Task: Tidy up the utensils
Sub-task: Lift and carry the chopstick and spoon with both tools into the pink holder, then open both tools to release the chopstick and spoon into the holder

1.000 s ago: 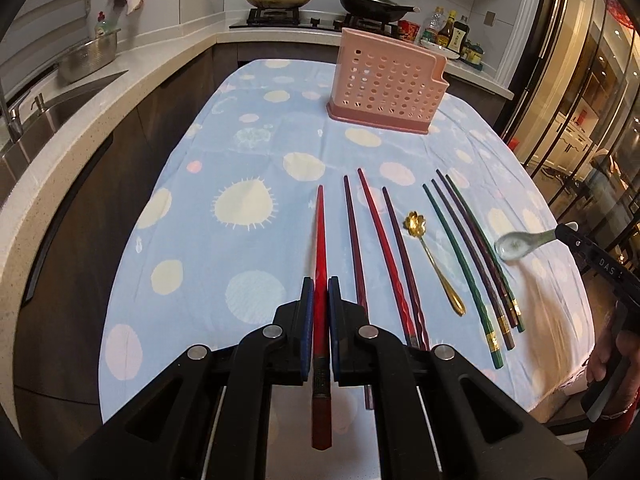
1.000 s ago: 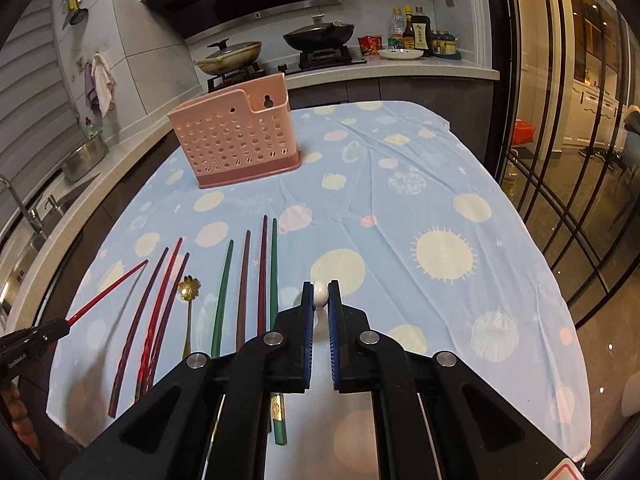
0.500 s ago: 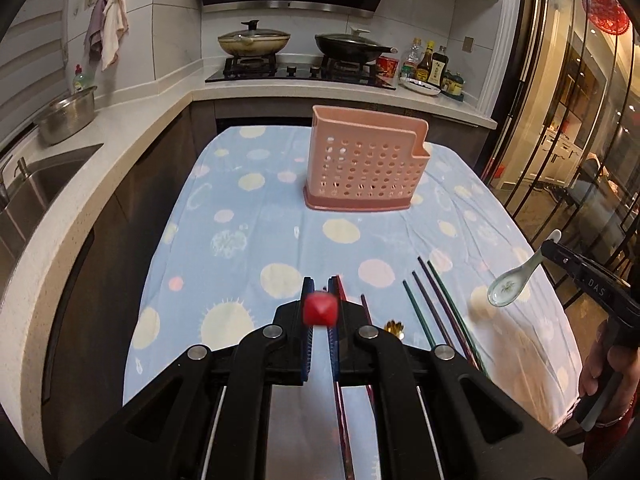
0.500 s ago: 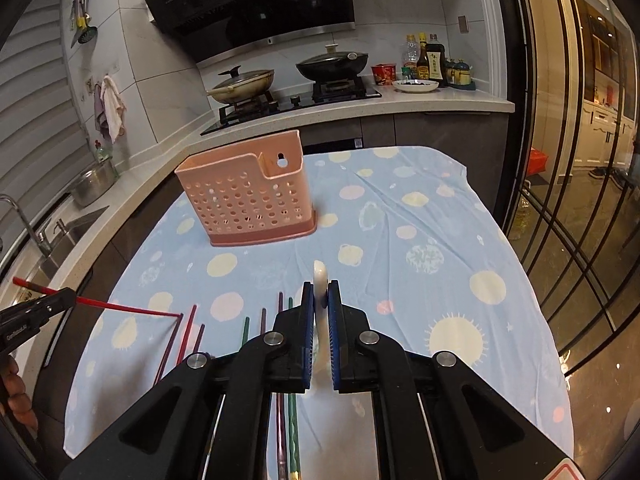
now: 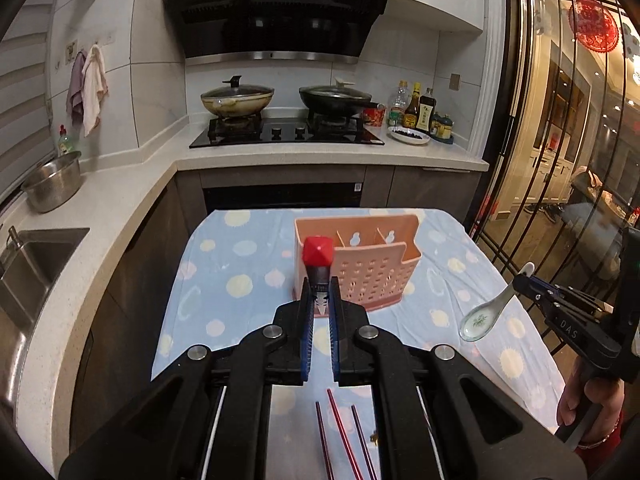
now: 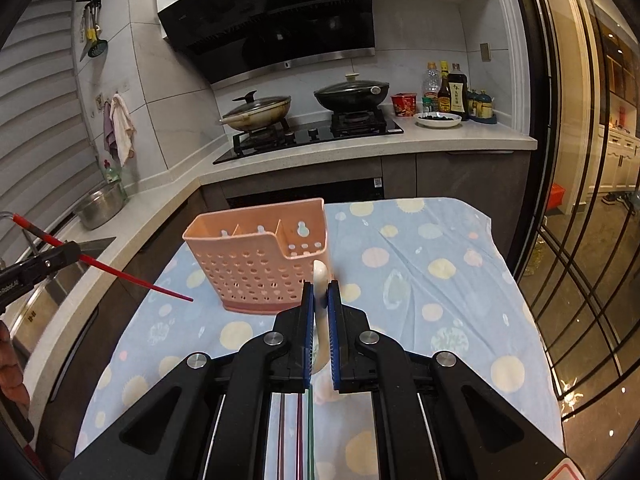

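My left gripper (image 5: 319, 294) is shut on a red chopstick (image 5: 318, 250), held in the air with its thick end pointing at the pink perforated utensil holder (image 5: 372, 272). In the right wrist view the same chopstick (image 6: 132, 280) slants down to the right from the left gripper (image 6: 66, 254). My right gripper (image 6: 319, 296) is shut on the handle of a white ceramic spoon (image 6: 320, 278), just in front of the holder (image 6: 256, 264). From the left wrist view the spoon (image 5: 482, 316) hangs bowl-down from the right gripper (image 5: 526, 282). The holder's compartments look empty.
Dark red chopsticks (image 5: 340, 432) lie on the spotted blue tablecloth (image 5: 240, 264) below my left gripper; more sticks (image 6: 300, 432) show under the right one. Behind the table is a counter with a stove (image 5: 286, 130), two pans and bottles. A sink (image 5: 28, 268) lies left, glass doors right.
Both grippers have risen and moved towards the pink holder. The red chopstick went up off the cloth with the left gripper, and the spoon rose with the right one.
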`<state>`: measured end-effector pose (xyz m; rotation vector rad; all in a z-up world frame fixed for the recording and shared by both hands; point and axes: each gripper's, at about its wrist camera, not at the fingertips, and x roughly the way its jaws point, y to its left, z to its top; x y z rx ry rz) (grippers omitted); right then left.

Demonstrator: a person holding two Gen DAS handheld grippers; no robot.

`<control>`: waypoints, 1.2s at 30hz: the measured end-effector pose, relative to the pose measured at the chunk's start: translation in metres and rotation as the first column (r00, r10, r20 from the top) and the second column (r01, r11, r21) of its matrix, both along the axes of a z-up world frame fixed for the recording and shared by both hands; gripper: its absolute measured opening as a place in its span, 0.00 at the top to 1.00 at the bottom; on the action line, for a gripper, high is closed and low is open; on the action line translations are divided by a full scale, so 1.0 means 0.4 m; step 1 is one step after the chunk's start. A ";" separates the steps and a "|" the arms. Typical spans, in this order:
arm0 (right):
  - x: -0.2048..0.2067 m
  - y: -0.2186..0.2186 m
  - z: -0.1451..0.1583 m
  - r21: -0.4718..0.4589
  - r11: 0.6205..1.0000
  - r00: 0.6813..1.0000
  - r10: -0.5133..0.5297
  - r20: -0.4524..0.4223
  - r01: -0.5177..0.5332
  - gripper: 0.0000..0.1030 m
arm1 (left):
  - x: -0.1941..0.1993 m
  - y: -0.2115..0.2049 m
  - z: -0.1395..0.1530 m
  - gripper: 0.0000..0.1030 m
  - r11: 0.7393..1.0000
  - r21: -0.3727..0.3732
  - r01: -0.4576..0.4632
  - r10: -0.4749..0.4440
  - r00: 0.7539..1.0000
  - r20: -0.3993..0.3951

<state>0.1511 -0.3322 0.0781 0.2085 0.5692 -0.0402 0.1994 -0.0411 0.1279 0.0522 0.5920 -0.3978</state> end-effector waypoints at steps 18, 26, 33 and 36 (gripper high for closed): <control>0.308 -0.018 0.078 0.049 0.999 0.999 0.016 0.040 -0.018 0.94 | 0.200 -0.085 0.093 0.94 0.999 -0.037 0.005 -0.003 0.998 0.055; 0.390 -0.002 -0.014 0.039 0.999 0.999 0.016 -0.046 -0.014 0.94 | 0.256 -0.082 -0.008 0.93 0.999 -0.033 -0.005 0.004 0.999 -0.039; 0.422 0.001 -0.068 0.029 1.000 0.996 0.012 -0.090 -0.009 0.94 | 0.287 -0.084 -0.055 0.93 1.000 -0.019 -0.015 0.014 0.997 -0.075; 0.414 0.002 -0.068 0.018 1.000 0.997 0.006 -0.074 -0.005 0.88 | 0.288 -0.079 -0.062 0.82 0.999 -0.005 -0.043 0.043 0.996 -0.073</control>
